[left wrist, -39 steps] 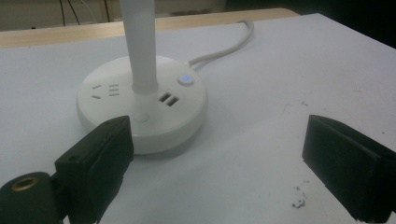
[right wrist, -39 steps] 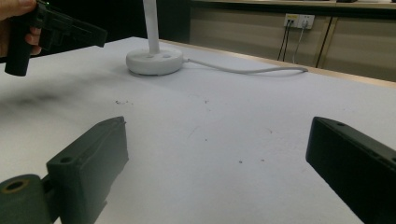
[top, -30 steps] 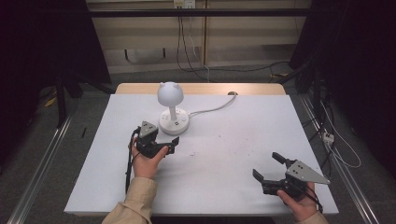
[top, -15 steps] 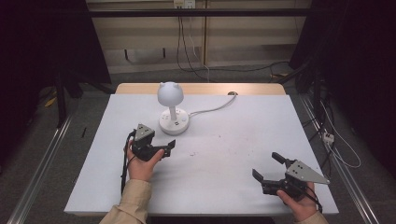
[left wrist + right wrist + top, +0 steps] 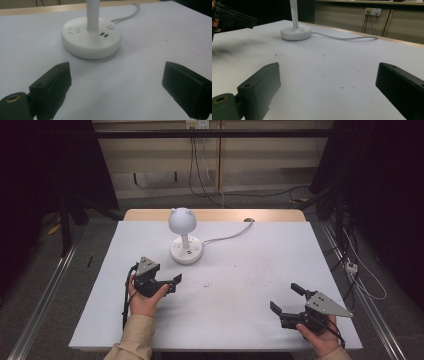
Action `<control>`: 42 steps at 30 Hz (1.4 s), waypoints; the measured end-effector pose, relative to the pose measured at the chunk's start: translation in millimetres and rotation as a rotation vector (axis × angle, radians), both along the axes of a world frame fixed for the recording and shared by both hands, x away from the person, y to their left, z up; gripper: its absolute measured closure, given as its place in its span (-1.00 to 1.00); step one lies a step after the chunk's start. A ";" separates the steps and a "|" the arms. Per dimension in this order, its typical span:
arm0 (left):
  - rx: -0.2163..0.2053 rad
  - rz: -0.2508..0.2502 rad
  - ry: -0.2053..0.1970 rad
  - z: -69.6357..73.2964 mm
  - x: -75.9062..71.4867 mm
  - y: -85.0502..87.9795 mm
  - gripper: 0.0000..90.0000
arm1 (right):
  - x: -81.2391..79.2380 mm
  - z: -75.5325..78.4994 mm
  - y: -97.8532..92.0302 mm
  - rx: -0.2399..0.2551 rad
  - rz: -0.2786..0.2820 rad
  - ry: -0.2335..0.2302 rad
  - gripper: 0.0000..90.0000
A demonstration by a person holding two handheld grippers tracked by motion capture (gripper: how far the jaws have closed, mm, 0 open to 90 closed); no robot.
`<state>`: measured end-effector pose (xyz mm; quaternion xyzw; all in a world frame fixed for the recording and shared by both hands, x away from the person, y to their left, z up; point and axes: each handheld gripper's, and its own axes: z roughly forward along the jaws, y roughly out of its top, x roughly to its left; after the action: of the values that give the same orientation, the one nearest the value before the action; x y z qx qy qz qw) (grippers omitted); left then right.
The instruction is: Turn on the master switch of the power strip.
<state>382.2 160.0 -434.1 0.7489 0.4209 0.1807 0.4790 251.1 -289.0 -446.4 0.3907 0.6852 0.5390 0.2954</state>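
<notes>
Toward the far edge of the table (image 5: 250,270), left of its middle, stands a white desk lamp (image 5: 183,237). Its round base (image 5: 91,40) sits flat on the white surface and carries a socket face, two USB ports (image 5: 103,34) and a small round button (image 5: 110,27) on top. A slim upright stem (image 5: 93,15) rises from the base centre to a rounded shade (image 5: 181,219) with two small ear-like bumps. A white cable (image 5: 230,236) runs from the base toward the far edge, right of the lamp.

Nearest the lamp is the left gripper (image 5: 169,283), held in a hand (image 5: 142,300) just on the near side of the base and apart from it. Its jaws stand wide apart, pointing at the base, with nothing between them.

Close to the near right corner, well apart from the lamp, the right gripper (image 5: 287,298) is held low over the table. Its jaws are likewise spread wide and empty. Small dark specks (image 5: 278,54) mark the surface between the two grippers.
</notes>
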 end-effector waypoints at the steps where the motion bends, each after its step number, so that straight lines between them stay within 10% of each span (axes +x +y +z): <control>1: -0.002 -0.002 0.001 -0.3 -0.5 0.9 -0.81 | 0.1 -0.1 0.0 0.000 0.000 0.000 -0.88; 42: 0.016 0.006 -0.012 3.3 -13.6 29.5 -0.82 | 0.0 0.1 -0.1 0.012 -0.004 0.004 -0.87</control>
<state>368.6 189.5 -430.9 0.7503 0.4186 0.1900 0.4751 251.1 -289.1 -446.3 0.3948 0.6820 0.5416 0.2927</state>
